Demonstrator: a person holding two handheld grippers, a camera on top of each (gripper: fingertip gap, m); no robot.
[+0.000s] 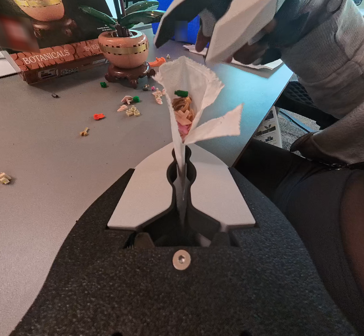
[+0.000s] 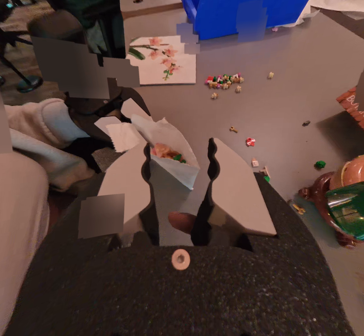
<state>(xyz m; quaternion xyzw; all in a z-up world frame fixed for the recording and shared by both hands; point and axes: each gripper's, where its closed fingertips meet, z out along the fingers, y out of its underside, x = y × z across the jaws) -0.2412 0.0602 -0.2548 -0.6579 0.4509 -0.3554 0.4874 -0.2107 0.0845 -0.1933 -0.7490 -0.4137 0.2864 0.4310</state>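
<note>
My left gripper [image 1: 182,149] is shut on the lower end of a torn-open white paper bag [image 1: 197,82] and holds it upright above the grey table [image 1: 59,149]. Small tan, pink and green bricks [image 1: 183,113] lie inside the bag. My right gripper [image 1: 182,51] is open and empty, hovering just above and behind the bag's mouth. In the right wrist view the open right gripper [image 2: 180,143] looks down on the bag [image 2: 173,171] and its bricks [image 2: 167,153]. The left gripper [image 2: 123,118] shows at the left, holding the bag.
A brick-built potted plant [image 1: 124,50] and its box [image 1: 55,58] stand at the back left. Loose small bricks [image 1: 132,107] are scattered on the table. A blue bin [image 2: 236,7], a flower-printed booklet [image 2: 163,60] and a brick pile [image 2: 224,81] lie beyond. The table edge [image 1: 262,119] runs at right. Spacing between my two grippers at the tips: around 8 cm. My left tips are about 20 cm from the brick-built potted plant [image 1: 124,50], my right tips only 12 cm.
</note>
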